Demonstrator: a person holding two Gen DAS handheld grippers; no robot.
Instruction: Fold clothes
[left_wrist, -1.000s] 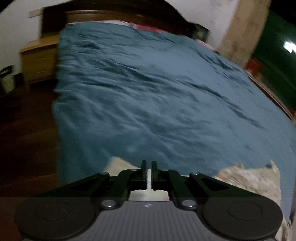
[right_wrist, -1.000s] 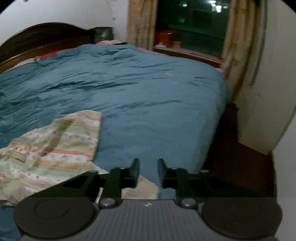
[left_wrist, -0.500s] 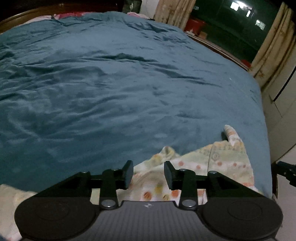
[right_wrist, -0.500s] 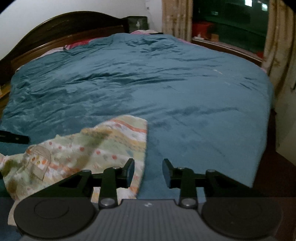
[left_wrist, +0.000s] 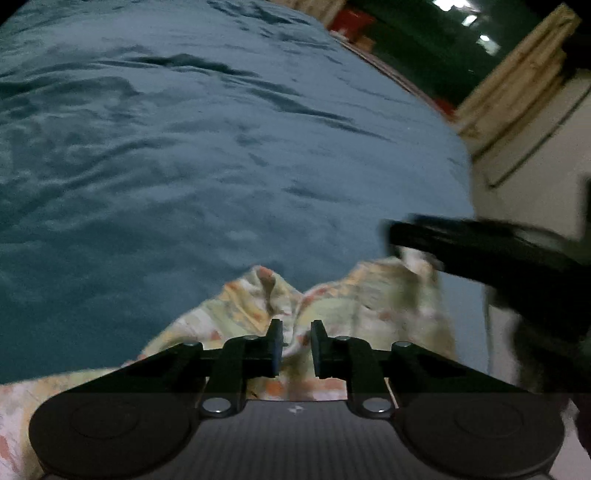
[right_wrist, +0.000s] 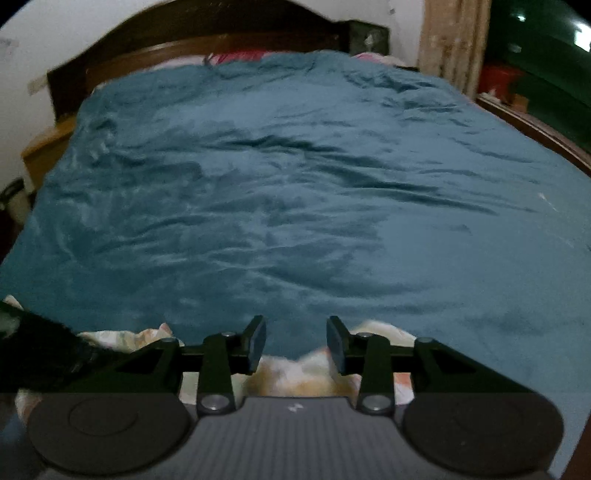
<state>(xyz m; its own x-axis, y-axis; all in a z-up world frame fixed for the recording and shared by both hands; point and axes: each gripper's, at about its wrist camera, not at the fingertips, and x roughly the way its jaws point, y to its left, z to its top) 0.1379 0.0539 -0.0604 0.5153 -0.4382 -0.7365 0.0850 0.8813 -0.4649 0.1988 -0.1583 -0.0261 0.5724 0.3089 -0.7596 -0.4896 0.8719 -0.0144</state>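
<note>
Blanket (right_wrist: 295, 203) spreads ahead of both claws. Garment (left_wrist: 354, 295), pale and printed, lies crumpled on it directly under and just ahead of left claw (left_wrist: 296, 345), whose jaws stand apart over the cloth. Right claw (right_wrist: 296, 341), jaws wide apart, sits above the garment's edge (right_wrist: 299, 380).

A pale yellow-green garment (left_wrist: 343, 306) with orange and pink spots and stripes lies crumpled at the near edge of a bed covered by a teal blanket (left_wrist: 207, 155). Its cloth is bunched into soft folds, one ridge rising at the middle, the far edge uneven.
</note>
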